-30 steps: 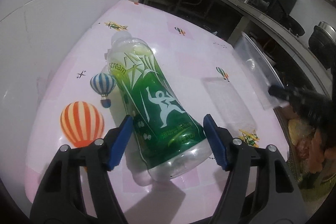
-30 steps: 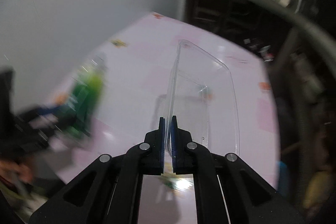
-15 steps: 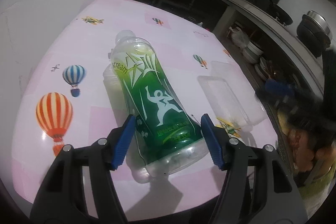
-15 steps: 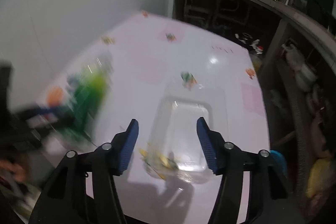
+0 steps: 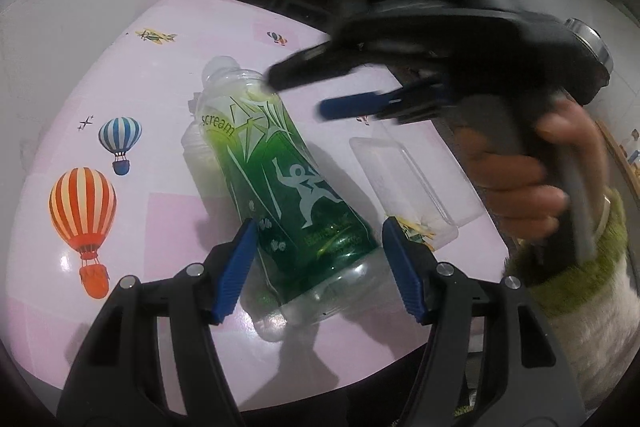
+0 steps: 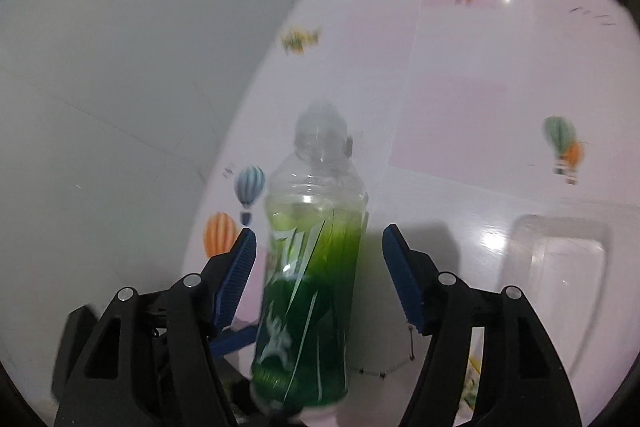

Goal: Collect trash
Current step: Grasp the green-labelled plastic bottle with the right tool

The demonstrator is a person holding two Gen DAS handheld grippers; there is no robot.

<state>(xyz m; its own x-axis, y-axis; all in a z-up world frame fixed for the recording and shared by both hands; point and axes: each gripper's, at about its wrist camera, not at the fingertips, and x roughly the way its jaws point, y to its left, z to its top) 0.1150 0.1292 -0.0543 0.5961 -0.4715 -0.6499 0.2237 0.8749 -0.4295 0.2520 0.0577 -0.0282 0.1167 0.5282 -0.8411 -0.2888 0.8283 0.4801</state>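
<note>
**Bottle lay lengthwise between both grippers, base toward the left one**

On the pink balloon-print table, the green-labelled bottle lay on its side, cap end pointing away and toward the wall, clear base pointing back at the left gripper. That gripper stood spread, its blue pads either side of the base; the left pad looked close against the label while the right one stood clear of it, so I judged no squeeze yet. It was the nearer tool, already lined up along the bottle's long axis.

Further right, the right gripper, held in a hand with a fuzzy green cuff, hung over the neck end. Its jaws had just been opening and stood apart, with the bottle framed between the pads but untouched. Rightmost, a clear plastic tray sat just beside the bottle, near the table's edge.
</note>
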